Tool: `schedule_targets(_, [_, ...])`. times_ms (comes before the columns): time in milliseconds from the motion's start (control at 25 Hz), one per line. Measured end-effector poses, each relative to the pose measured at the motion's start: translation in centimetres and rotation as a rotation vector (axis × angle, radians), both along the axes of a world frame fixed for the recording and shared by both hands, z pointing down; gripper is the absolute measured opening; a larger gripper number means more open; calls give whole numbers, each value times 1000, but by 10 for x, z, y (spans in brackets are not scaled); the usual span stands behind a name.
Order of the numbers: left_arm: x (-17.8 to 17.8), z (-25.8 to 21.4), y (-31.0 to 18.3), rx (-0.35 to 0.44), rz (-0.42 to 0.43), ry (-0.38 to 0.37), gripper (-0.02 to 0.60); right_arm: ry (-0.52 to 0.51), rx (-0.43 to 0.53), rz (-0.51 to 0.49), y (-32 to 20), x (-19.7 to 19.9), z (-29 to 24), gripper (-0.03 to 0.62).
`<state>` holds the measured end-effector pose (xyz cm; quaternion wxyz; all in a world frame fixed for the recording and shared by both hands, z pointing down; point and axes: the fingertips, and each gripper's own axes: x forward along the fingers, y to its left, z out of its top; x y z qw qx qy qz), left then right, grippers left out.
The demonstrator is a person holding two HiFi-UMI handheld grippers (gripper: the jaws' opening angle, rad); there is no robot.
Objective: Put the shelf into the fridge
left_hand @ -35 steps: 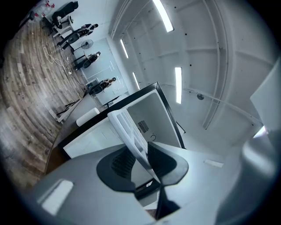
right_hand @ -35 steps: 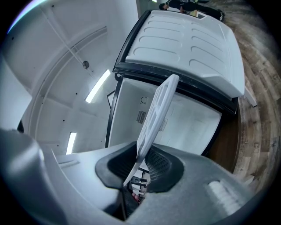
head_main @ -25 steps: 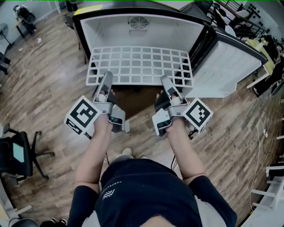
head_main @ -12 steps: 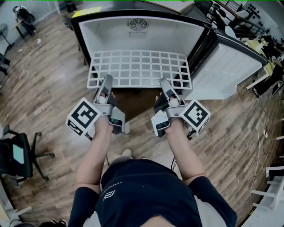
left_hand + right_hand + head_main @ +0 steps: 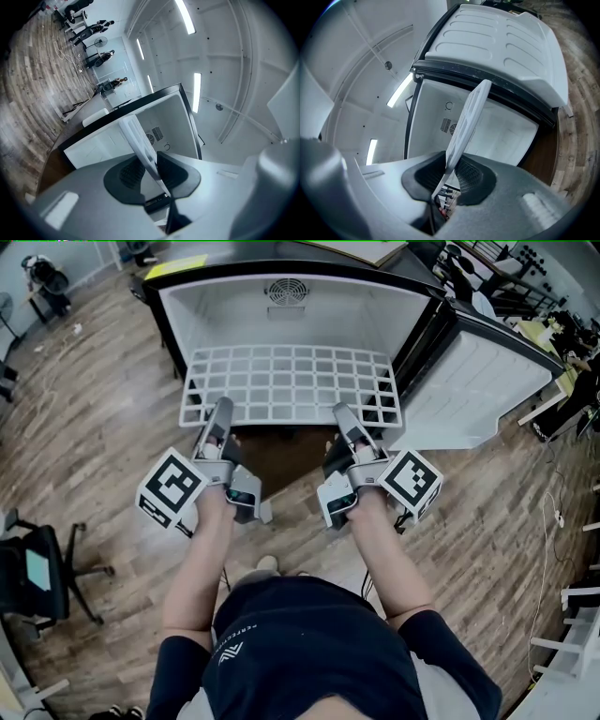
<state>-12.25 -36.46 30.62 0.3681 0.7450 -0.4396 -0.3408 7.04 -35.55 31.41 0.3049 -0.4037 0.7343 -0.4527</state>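
The white grid shelf [image 5: 291, 383] is held level in front of the open fridge [image 5: 187, 306], its far edge over the white inside. My left gripper [image 5: 219, 413] is shut on the shelf's near edge toward the left. My right gripper [image 5: 343, 418] grips the near edge toward the right; its jaws are opening, with the shelf still between the pads. In the left gripper view the shelf [image 5: 138, 136] runs edge-on between the dark pads [image 5: 129, 173]. In the right gripper view the shelf [image 5: 468, 117] also stands edge-on between the pads [image 5: 471, 176].
The fridge door [image 5: 478, 381] stands open to the right. A round fan vent [image 5: 289, 289] sits in the fridge's back wall. An office chair [image 5: 37, 568] stands on the wooden floor at left. Tables and clutter fill the far right.
Both grippers and the shelf have moved a little forward toward the fridge opening.
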Motion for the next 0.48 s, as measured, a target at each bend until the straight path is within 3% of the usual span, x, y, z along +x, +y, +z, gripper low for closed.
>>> schedule_targets(240, [1, -4, 1, 4, 8, 28, 89, 1, -11, -5, -3, 1, -4, 61])
schedule_targets(480, [-2, -1, 0, -12, -11, -3, 94, 20, -4, -1, -7, 1, -7, 63])
